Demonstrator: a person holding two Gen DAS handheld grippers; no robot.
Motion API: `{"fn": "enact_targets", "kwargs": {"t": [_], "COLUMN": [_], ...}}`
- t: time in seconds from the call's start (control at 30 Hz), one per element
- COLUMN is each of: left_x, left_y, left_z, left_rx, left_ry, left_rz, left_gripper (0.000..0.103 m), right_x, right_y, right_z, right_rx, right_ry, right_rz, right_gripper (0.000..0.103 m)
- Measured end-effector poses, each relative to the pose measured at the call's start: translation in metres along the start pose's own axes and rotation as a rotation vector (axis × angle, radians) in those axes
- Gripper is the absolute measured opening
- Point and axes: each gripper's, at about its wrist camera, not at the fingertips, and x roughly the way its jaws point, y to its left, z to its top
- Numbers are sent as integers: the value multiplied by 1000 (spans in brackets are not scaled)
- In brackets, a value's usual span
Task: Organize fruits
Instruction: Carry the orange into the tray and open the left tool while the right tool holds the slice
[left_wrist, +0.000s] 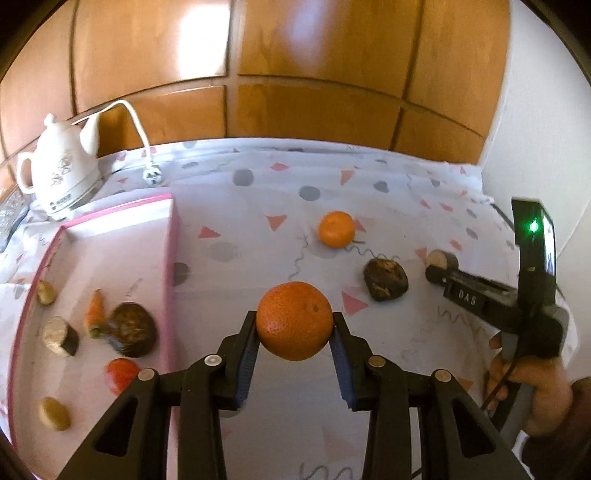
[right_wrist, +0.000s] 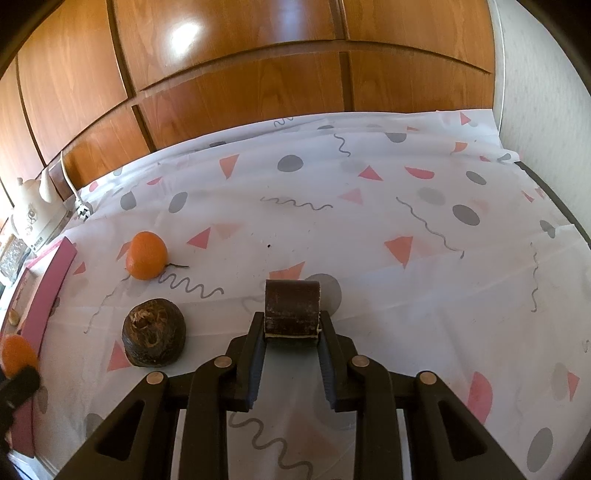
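Note:
My left gripper (left_wrist: 295, 321) is shut on a large orange (left_wrist: 294, 320) and holds it above the cloth, just right of the pink-rimmed box (left_wrist: 170, 266). My right gripper (right_wrist: 291, 325) is shut on a dark brown cut chunk with a pale end (right_wrist: 292, 307); it also shows in the left wrist view (left_wrist: 441, 260). A smaller orange (left_wrist: 336, 229) (right_wrist: 146, 255) and a dark brown round root (left_wrist: 385, 278) (right_wrist: 153, 338) lie on the cloth between the grippers.
The box holds a carrot (left_wrist: 94, 308), a dark root (left_wrist: 131, 329), a cut chunk (left_wrist: 60, 336), a red fruit (left_wrist: 121, 374) and small pale pieces. A white kettle (left_wrist: 62, 170) with its cord stands at the back left. Wooden panels back the patterned tablecloth (right_wrist: 406, 229).

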Motion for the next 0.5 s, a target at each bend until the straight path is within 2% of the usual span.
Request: {"fn": "enact_targets", "kwargs": {"t": [0.5], "left_x": [-23], "left_y": [80], "left_z": [8], "left_rx": [-132], "left_ry": [-26], "left_rz": [109], "left_gripper": [38], "right_x": [0], "right_y": [5], "right_z": [1], "right_rx": [-32], "right_ry": [6], "right_rz": [-35], "right_gripper": [27]}}
